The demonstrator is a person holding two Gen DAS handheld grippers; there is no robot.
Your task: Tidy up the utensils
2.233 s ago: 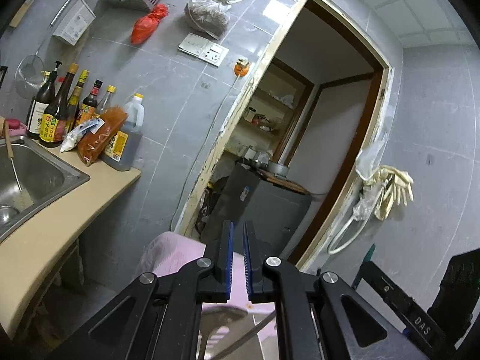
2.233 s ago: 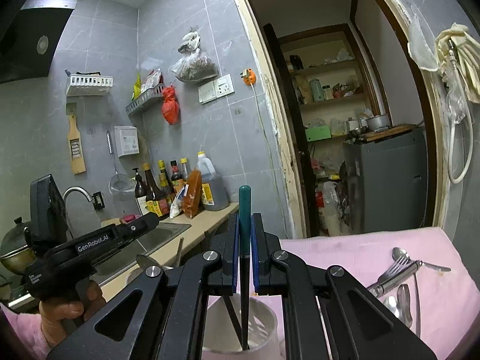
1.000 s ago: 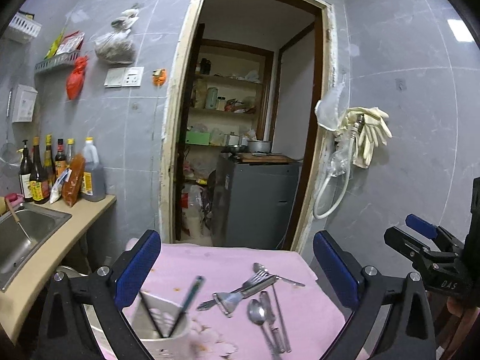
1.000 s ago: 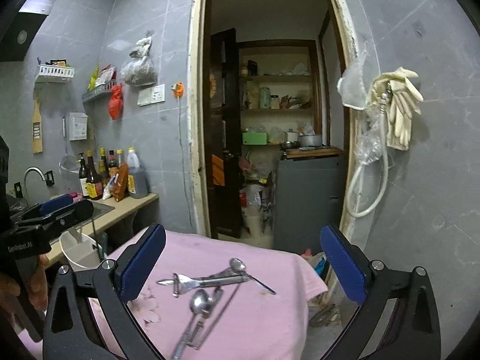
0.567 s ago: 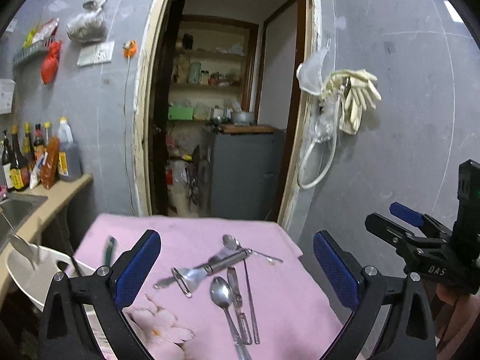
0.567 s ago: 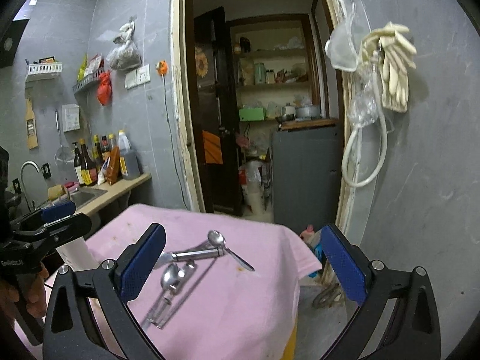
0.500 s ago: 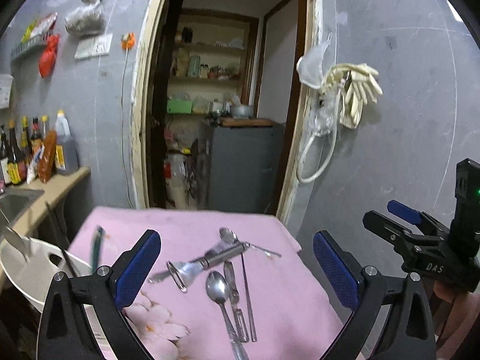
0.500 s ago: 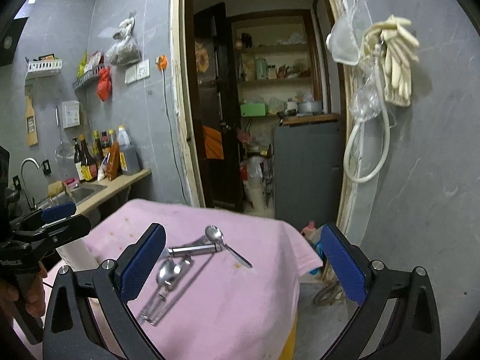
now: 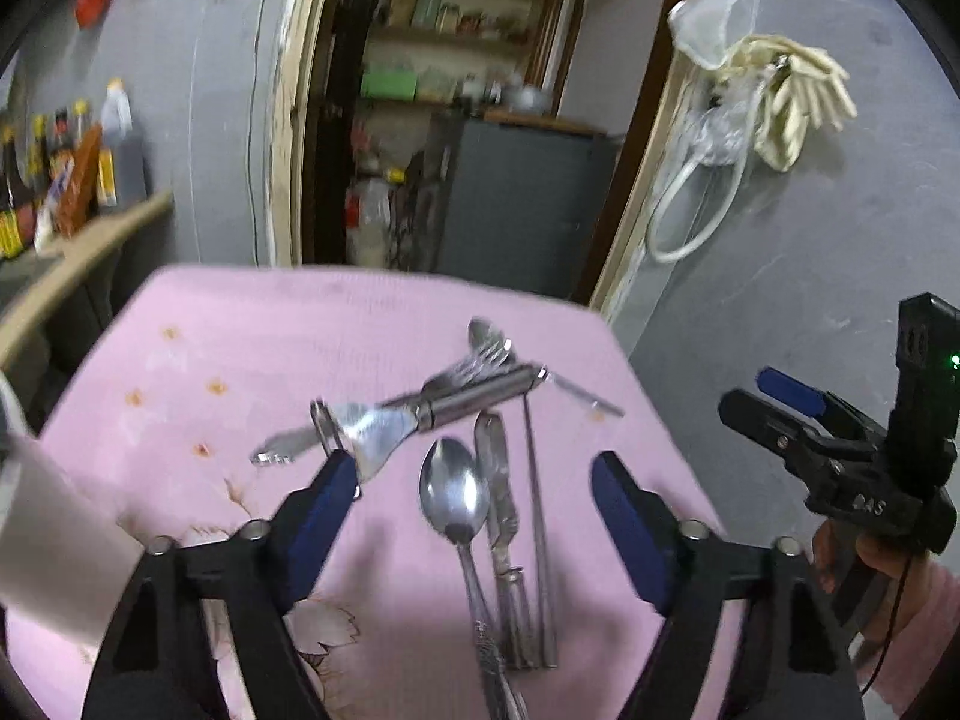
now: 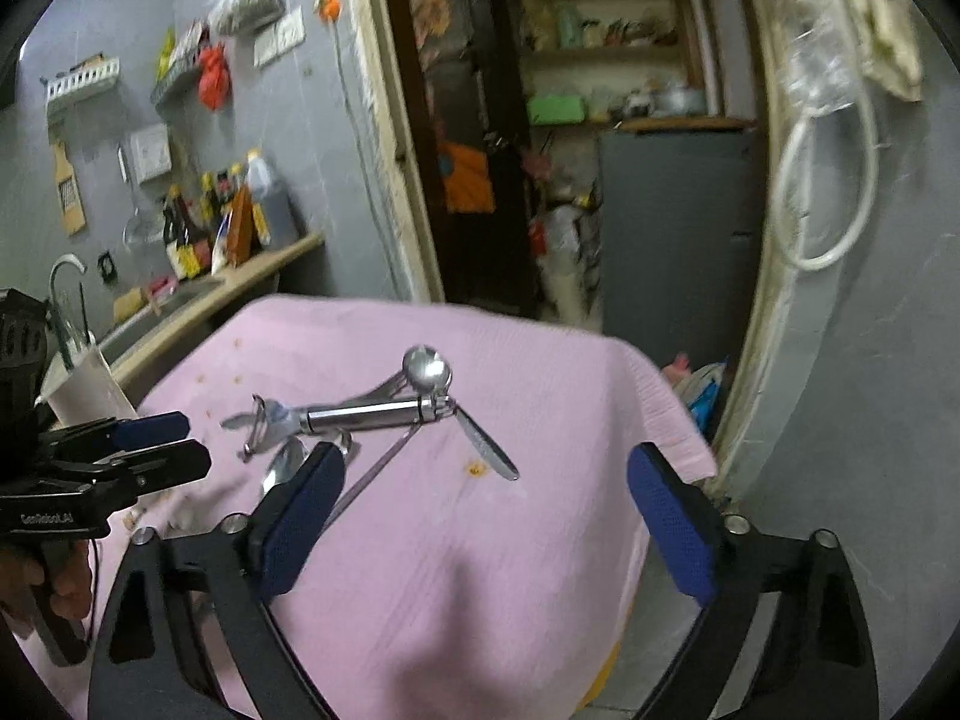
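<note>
Several steel utensils lie in a loose pile on the pink cloth (image 9: 240, 360): a peeler (image 9: 420, 411), a spoon (image 9: 453, 492), a knife (image 9: 501, 498), a thin rod (image 9: 537, 504) and a fork (image 9: 480, 360). My left gripper (image 9: 474, 516) is open and empty, low over the spoon and knife. My right gripper (image 10: 486, 516) is open and empty, over the cloth near the peeler (image 10: 354, 414) and a round spoon (image 10: 427, 369). The white utensil cup (image 10: 84, 387) stands at the cloth's left edge, with utensils in it.
A counter with sink (image 10: 180, 294) and bottles (image 10: 210, 222) runs along the left wall. An open doorway (image 10: 540, 120) with a grey cabinet (image 10: 672, 228) lies behind the table. The cloth's right edge (image 10: 678, 414) drops off toward the wall.
Both grippers have tilted down and moved closer to the utensil pile. Earlier the right gripper released a green-handled utensil into the cup and both grippers opened.
</note>
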